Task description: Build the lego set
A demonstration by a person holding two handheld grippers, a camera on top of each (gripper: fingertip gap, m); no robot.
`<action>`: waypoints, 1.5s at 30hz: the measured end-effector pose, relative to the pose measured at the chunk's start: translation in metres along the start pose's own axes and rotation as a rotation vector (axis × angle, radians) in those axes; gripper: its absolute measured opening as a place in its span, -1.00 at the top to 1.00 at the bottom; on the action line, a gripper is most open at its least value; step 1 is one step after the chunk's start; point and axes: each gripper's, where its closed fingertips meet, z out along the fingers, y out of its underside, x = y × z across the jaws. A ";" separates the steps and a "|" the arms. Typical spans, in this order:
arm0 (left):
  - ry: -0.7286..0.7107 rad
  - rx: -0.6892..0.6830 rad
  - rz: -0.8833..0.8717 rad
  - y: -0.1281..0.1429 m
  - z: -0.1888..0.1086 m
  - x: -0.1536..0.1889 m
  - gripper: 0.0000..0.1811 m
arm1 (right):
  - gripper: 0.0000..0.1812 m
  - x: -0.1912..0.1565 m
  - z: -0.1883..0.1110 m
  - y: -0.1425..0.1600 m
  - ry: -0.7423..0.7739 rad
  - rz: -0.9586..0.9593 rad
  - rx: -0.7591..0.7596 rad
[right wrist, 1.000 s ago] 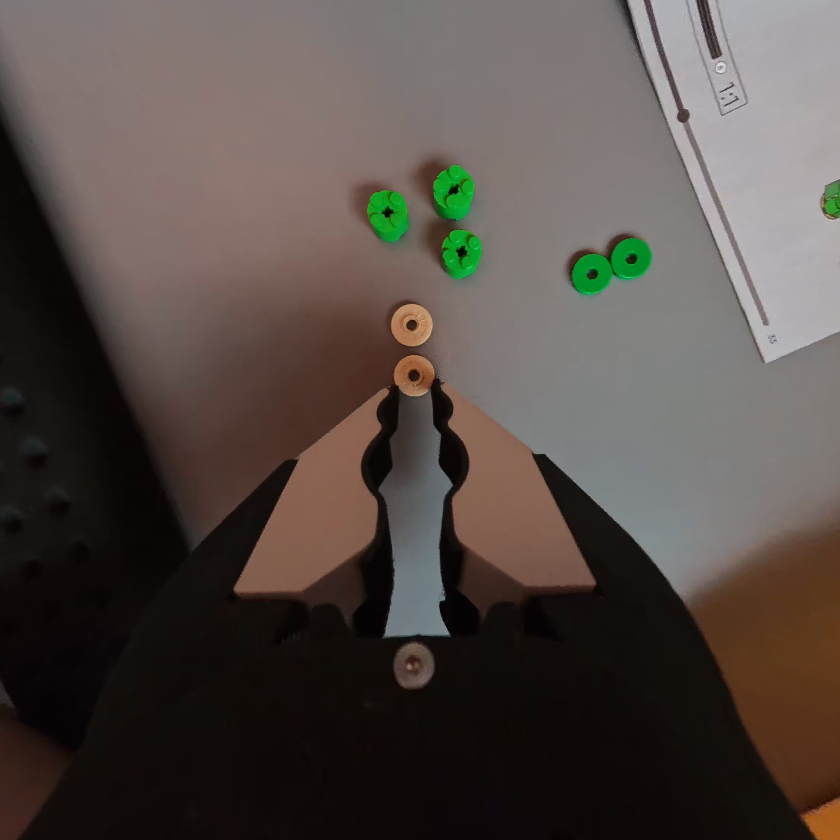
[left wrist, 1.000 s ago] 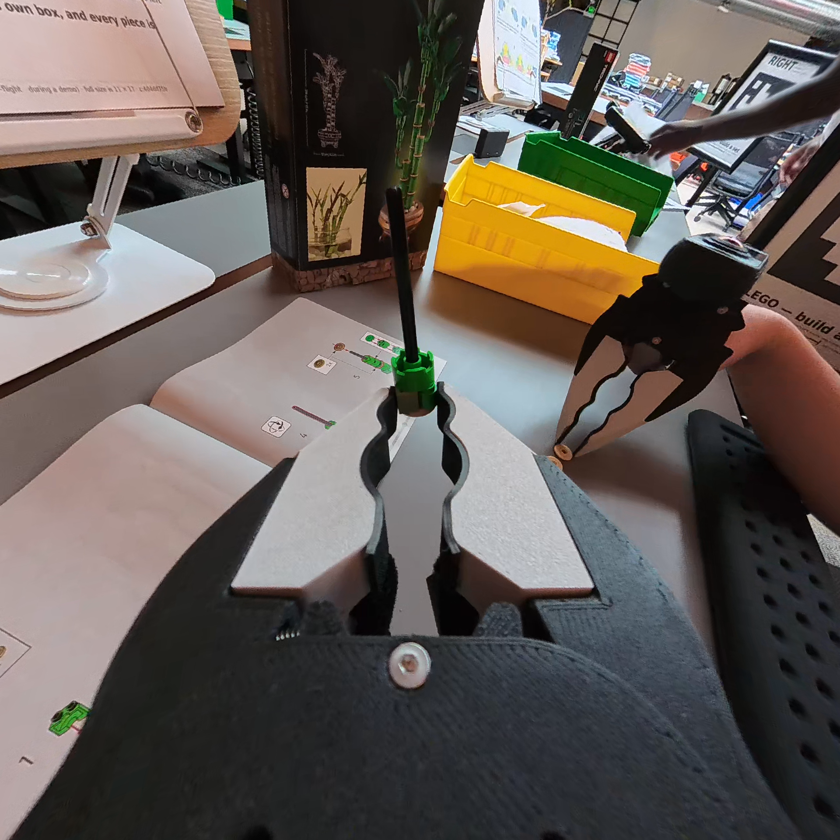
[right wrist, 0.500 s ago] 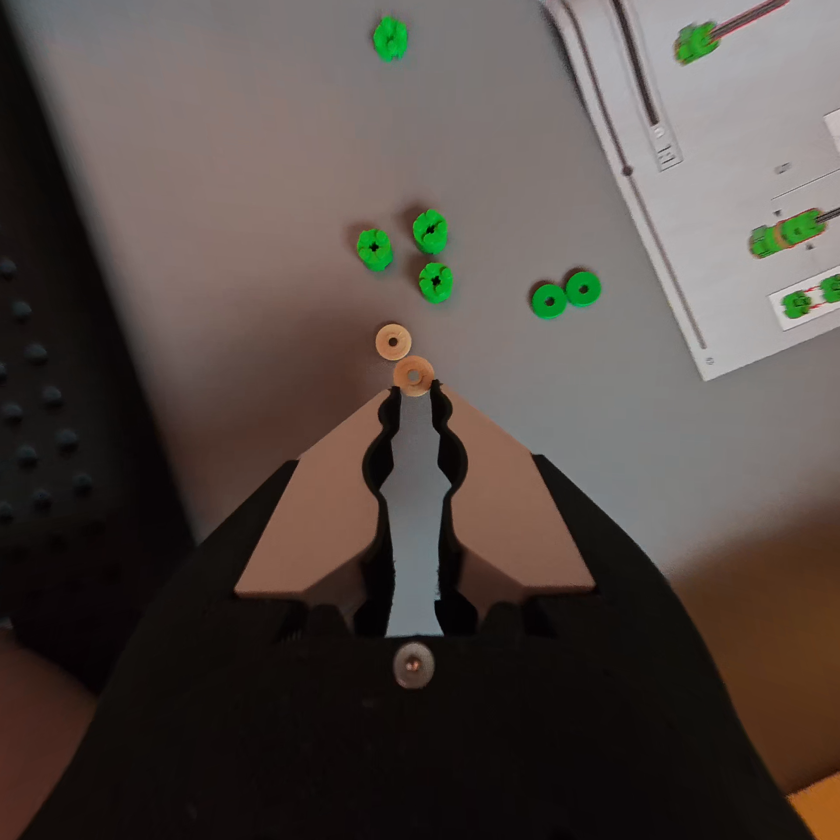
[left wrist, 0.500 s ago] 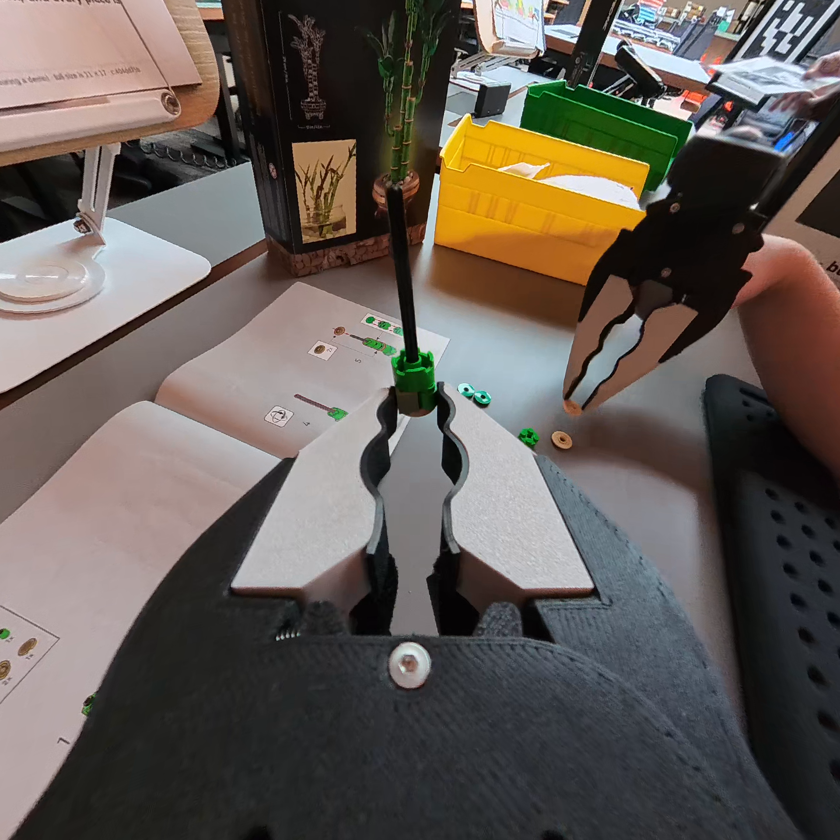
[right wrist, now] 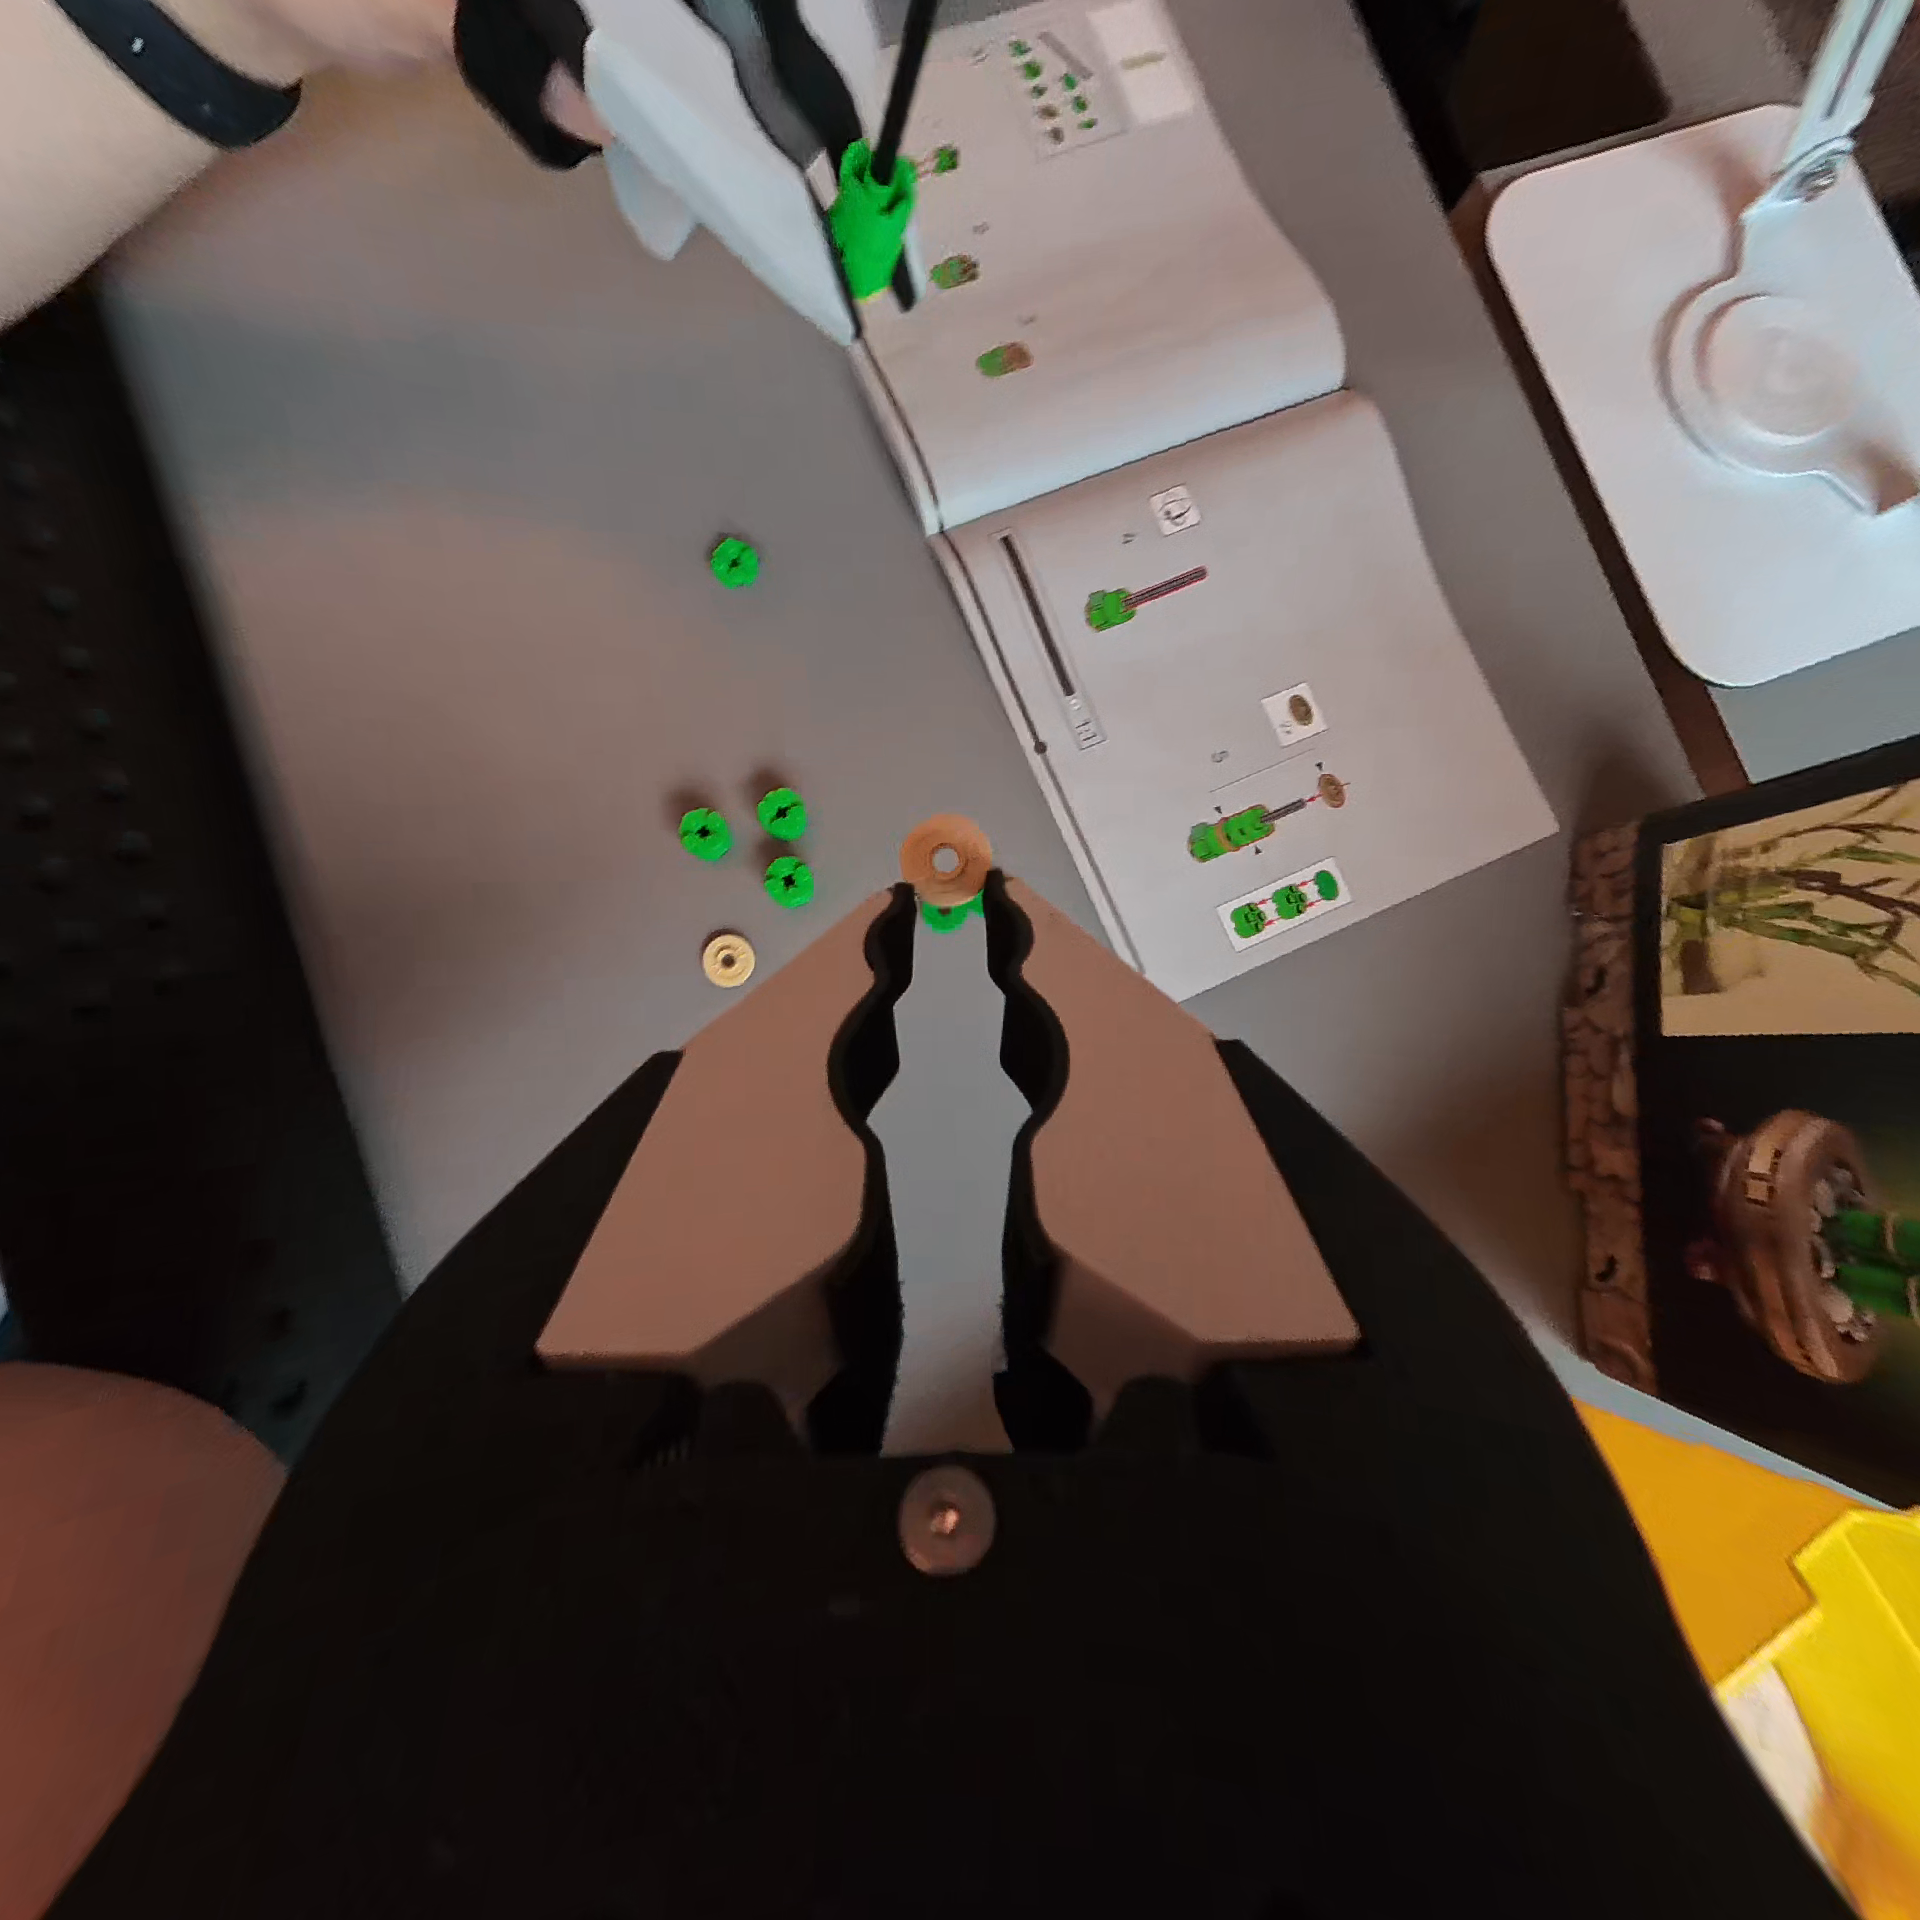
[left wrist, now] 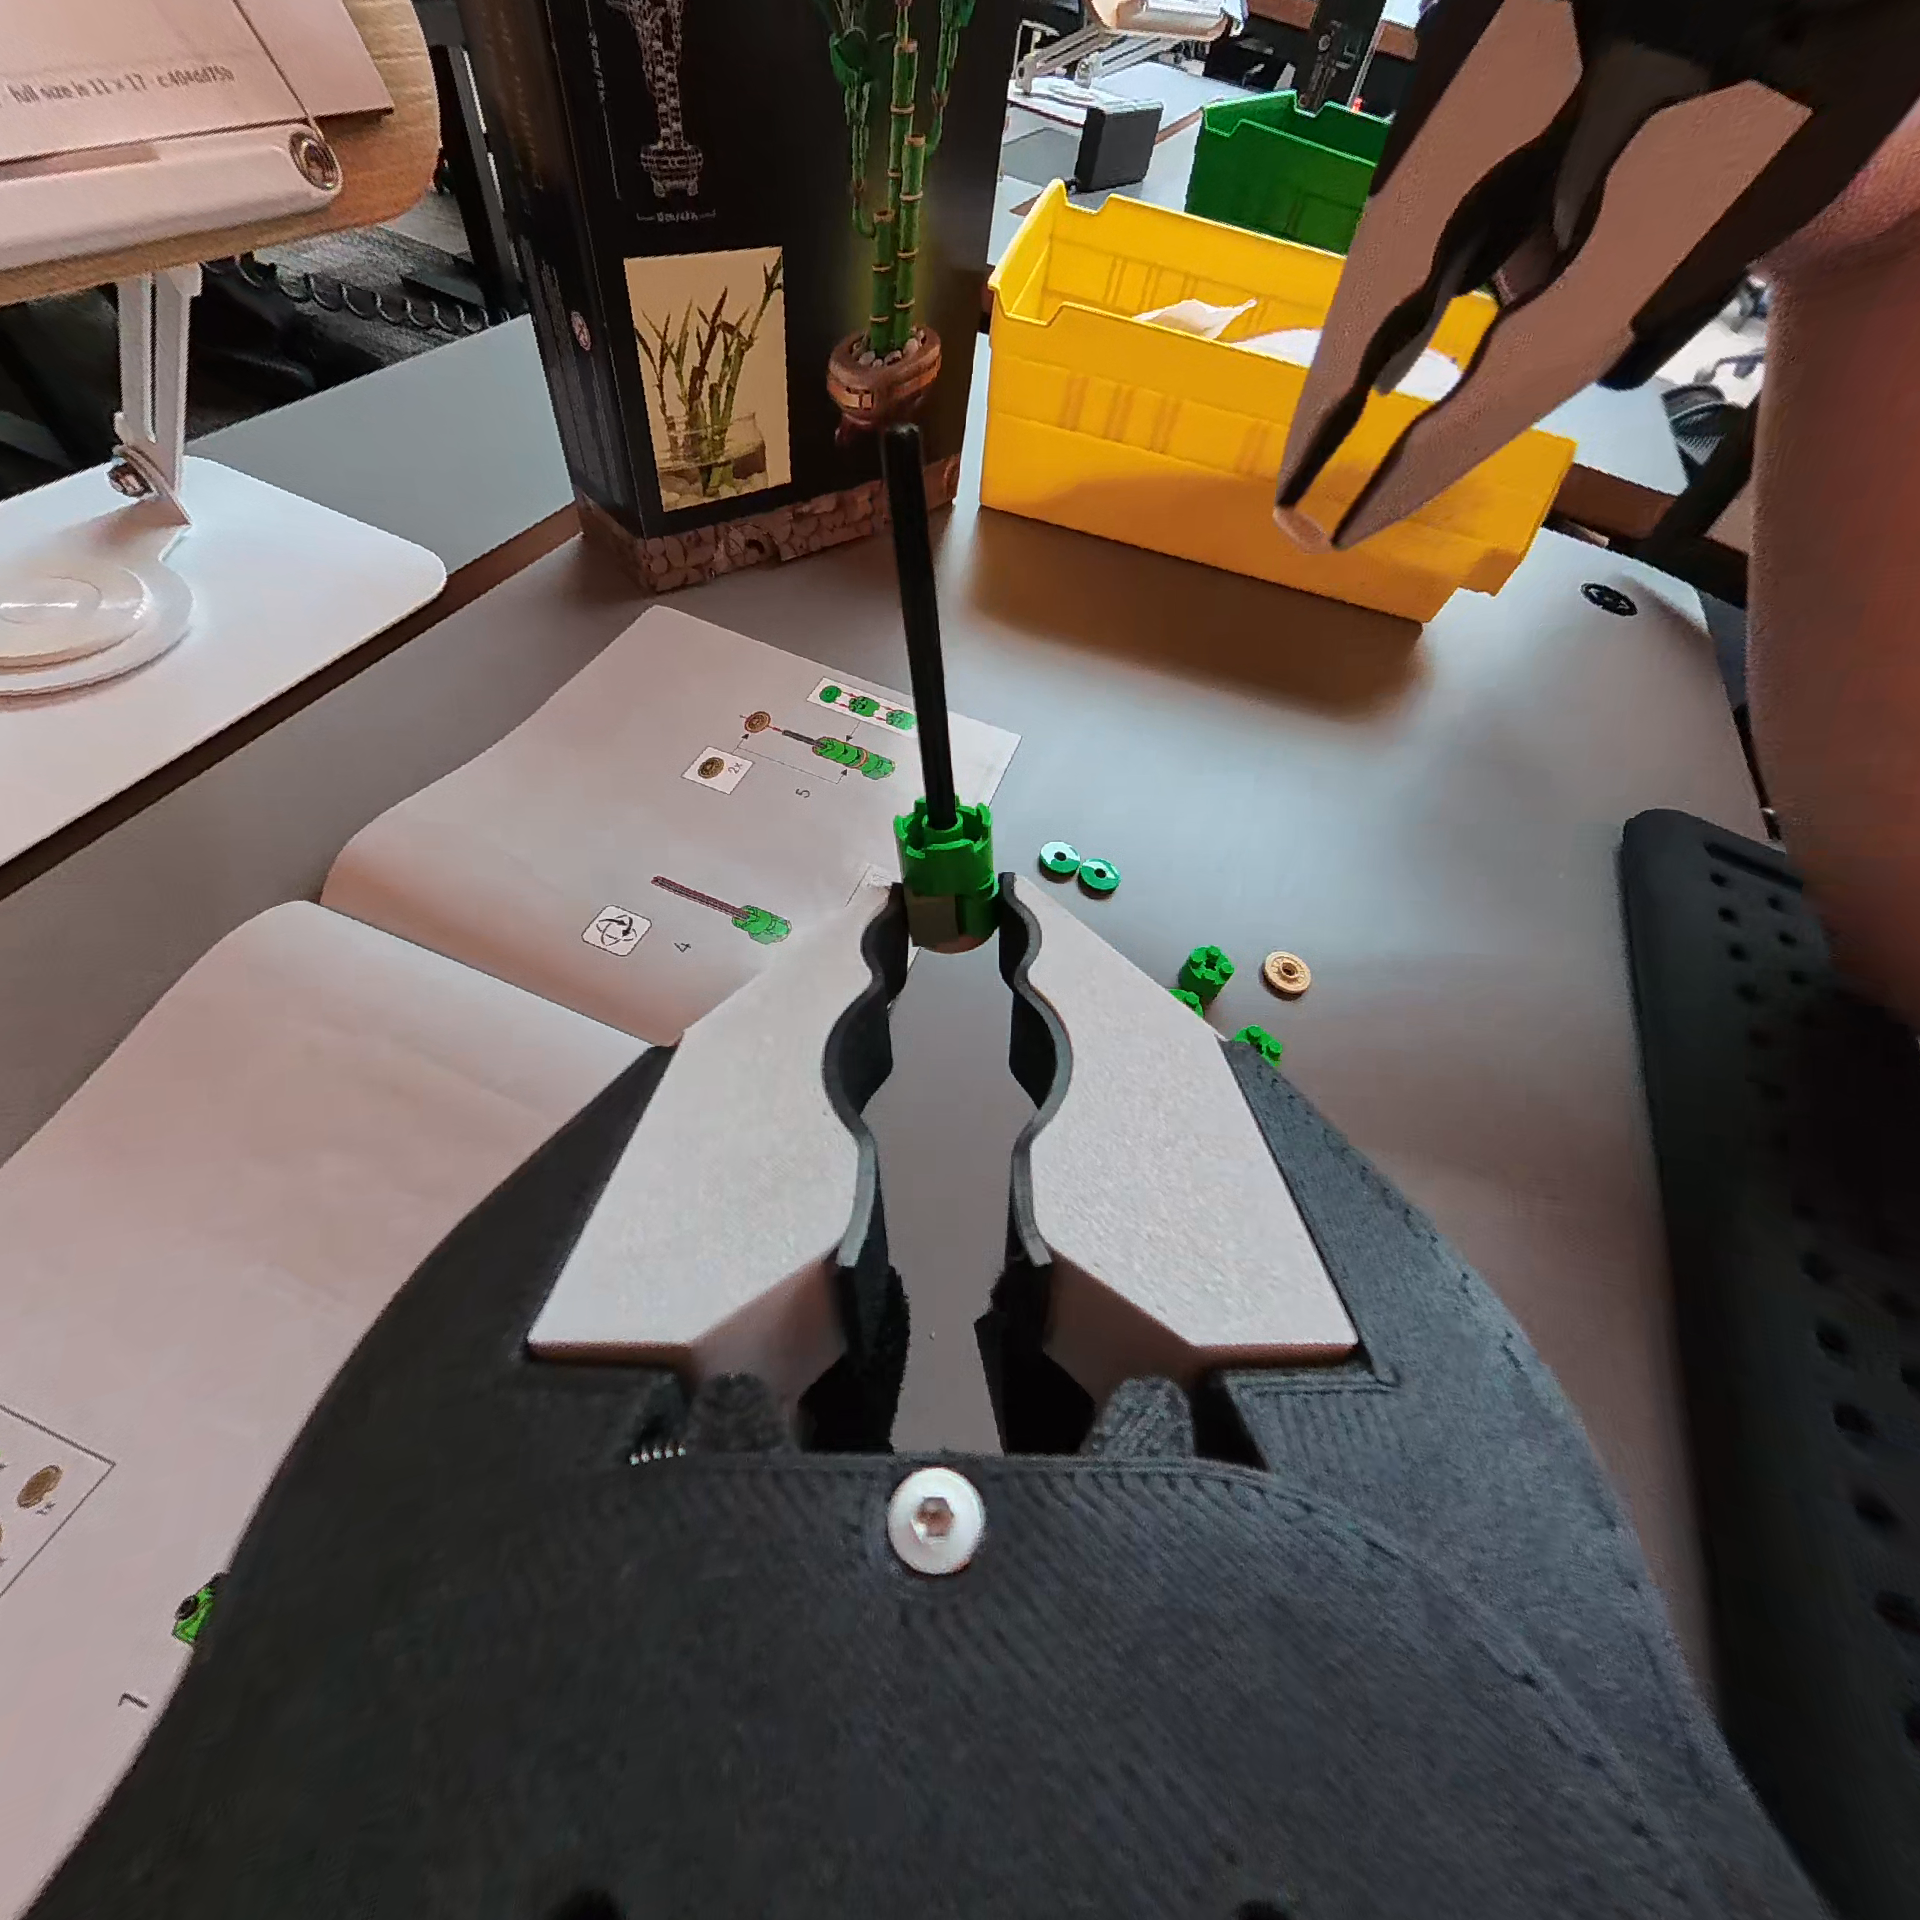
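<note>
My left gripper (left wrist: 943, 914) is shut on a green round brick (left wrist: 943, 857) with a black axle (left wrist: 923, 634) standing up out of it, held above the open instruction booklet (left wrist: 499, 904). My right gripper (right wrist: 943, 888) is shut on a tan round plate (right wrist: 943, 858) and holds it high above the table; in the left wrist view it (left wrist: 1317, 530) hangs in front of the yellow bin. On the table lie several green round bricks (right wrist: 781, 812), two green round plates (left wrist: 1078, 864) and another tan round plate (right wrist: 727, 958). The left gripper with its green brick (right wrist: 868, 223) shows at the top of the right wrist view.
A yellow bin (left wrist: 1195, 436) and a green bin (left wrist: 1278, 177) stand at the back right, the dark set box (left wrist: 717, 291) behind the booklet. A white stand base (left wrist: 156, 613) is at the left. A black perforated mat (left wrist: 1787, 1247) lies at the right. Tip to tip, the grippers are about 15 cm apart.
My right gripper has lifted the tan round plate off the table and risen high, toward the yellow bin side. The left gripper keeps its hold on the green brick and axle.
</note>
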 end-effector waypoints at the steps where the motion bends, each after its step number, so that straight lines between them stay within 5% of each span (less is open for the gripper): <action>1: 0.001 0.001 -0.002 0.000 0.000 0.000 0.83 | 0.86 0.001 0.002 0.001 0.001 0.003 0.026; 6: 0.001 0.018 -0.022 -0.001 -0.001 -0.004 0.83 | 0.86 0.019 0.012 0.038 0.000 0.069 -0.100; 11: -0.015 0.020 -0.034 0.002 -0.003 -0.009 0.83 | 0.86 0.024 0.015 0.043 -0.010 0.071 -0.109; 45: -0.038 -0.030 0.013 0.010 0.001 -0.008 0.83 | 0.87 0.009 0.012 0.020 0.016 -0.041 -0.158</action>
